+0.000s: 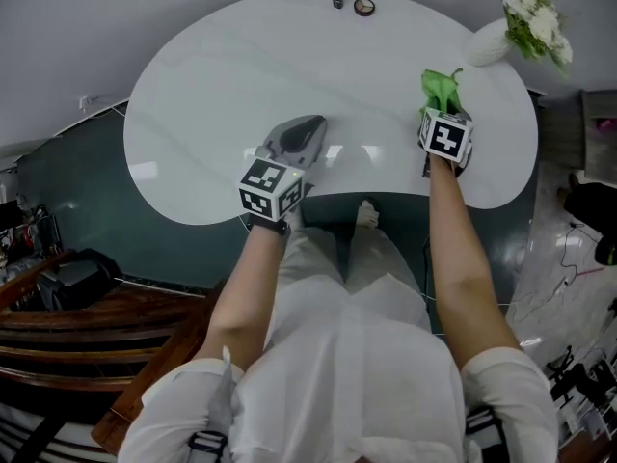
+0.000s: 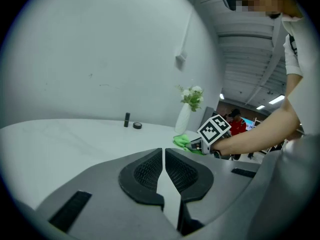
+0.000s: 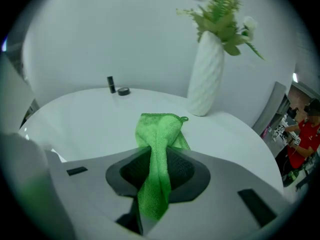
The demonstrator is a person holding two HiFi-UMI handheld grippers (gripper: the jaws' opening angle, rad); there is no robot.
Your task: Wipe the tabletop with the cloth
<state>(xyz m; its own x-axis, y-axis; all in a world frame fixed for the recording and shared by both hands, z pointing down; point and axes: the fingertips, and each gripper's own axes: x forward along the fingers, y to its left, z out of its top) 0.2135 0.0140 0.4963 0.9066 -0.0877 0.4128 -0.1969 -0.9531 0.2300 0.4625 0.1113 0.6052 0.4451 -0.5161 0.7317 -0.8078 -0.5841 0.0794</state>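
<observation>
I am working over the white tabletop (image 1: 241, 95), keeping clear of the vase (image 3: 205, 79), and judging that the green cloth (image 3: 159, 134) should be pressed flat and swept in long overlapping passes. My right gripper (image 3: 159, 176) is pinching the bunched cloth near the tabletop's right edge. My left gripper (image 2: 163, 169) is hovering pressed together, empty. I am not seeing whether the cloth touches the surface, and the two dark things (image 1: 349, 1) at the far rim are too small to name.

Round dark item (image 1: 363, 7): unidentifiably small.
</observation>
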